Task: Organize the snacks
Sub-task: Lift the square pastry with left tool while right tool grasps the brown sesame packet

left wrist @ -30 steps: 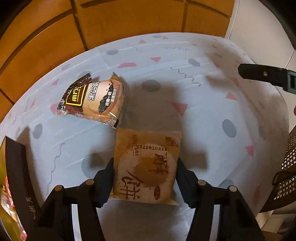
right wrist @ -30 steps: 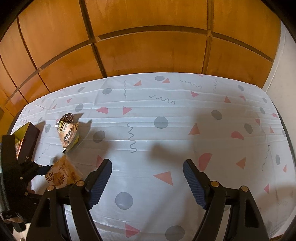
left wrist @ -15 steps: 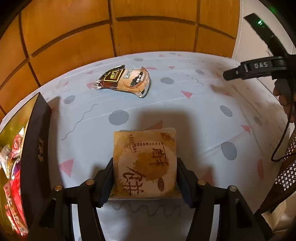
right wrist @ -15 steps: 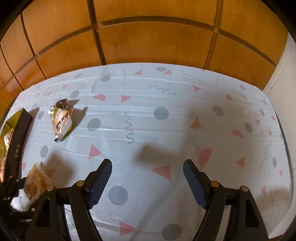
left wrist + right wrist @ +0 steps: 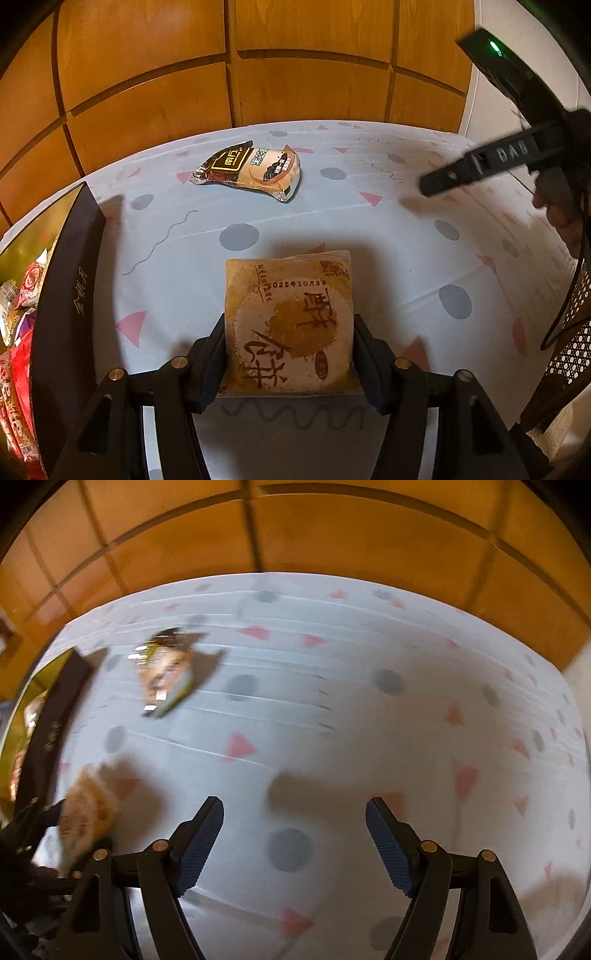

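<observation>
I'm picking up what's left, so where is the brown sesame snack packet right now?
In the left wrist view the sesame snack packet lies on the tablecloth toward the far edge, beyond the pastry packet and right of the dark box.

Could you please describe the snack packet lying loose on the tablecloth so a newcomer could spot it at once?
Start at the patterned tablecloth, then look toward its far edge by the wooden wall panels. There lies the glossy packet, alone. Unlike the matte tan square packet held in the left gripper, it is dark brown and cream.
</observation>
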{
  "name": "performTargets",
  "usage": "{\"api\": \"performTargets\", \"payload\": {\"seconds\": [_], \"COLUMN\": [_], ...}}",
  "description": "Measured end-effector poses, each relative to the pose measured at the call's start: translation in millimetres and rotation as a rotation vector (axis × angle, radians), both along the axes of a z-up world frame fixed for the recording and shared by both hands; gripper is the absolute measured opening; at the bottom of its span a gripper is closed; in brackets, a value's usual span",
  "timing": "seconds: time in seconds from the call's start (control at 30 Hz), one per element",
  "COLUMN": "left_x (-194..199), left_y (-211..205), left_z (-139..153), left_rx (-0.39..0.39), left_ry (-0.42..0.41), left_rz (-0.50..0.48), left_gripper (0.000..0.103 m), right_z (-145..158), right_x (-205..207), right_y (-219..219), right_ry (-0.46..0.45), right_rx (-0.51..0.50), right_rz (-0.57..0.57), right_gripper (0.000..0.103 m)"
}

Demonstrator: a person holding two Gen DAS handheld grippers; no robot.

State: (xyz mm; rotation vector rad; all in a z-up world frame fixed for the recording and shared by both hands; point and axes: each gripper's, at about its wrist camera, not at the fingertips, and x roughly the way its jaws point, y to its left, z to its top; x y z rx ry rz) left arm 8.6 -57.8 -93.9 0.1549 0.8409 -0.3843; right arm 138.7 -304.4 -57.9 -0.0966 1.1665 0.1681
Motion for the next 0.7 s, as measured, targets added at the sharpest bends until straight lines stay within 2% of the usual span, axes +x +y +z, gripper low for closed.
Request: {"api": "performTargets", "payload": {"seconds": [0.3, 0.47, 0.57, 0.67, 0.7], "left_x": [-3, -3, -3, -3, -3], "left_y": [1, 3, 4, 5, 5], "left_z": [0, -1, -1, -1, -1], "left_rx": [-0.013, -0.020, -0.023, -0.027, -0.026], "left_ry": [-0.017, -0.017, -0.018, -0.018, -0.018], "left_rz": [0.001, 0.000, -0.001, -0.001, -0.001], "left_gripper": [0.062, 0.062, 0.062, 0.062, 0.062], "right_z": [9, -9, -27, -45, -44], "right_x": [56, 97, 110, 114, 113], "right_y": [103, 163, 181, 181, 178], "right_ry": [-0.066, -0.038, -0.029, 0.027, 0.027], "right_rx": [-0.003, -0.090, -0.166, -0.182, -0.154], "right_rz": [0.244, 0.368, 0.409, 0.404, 0.399], "right_gripper": [0.080, 0.081, 0.081, 0.071, 0.053]}}
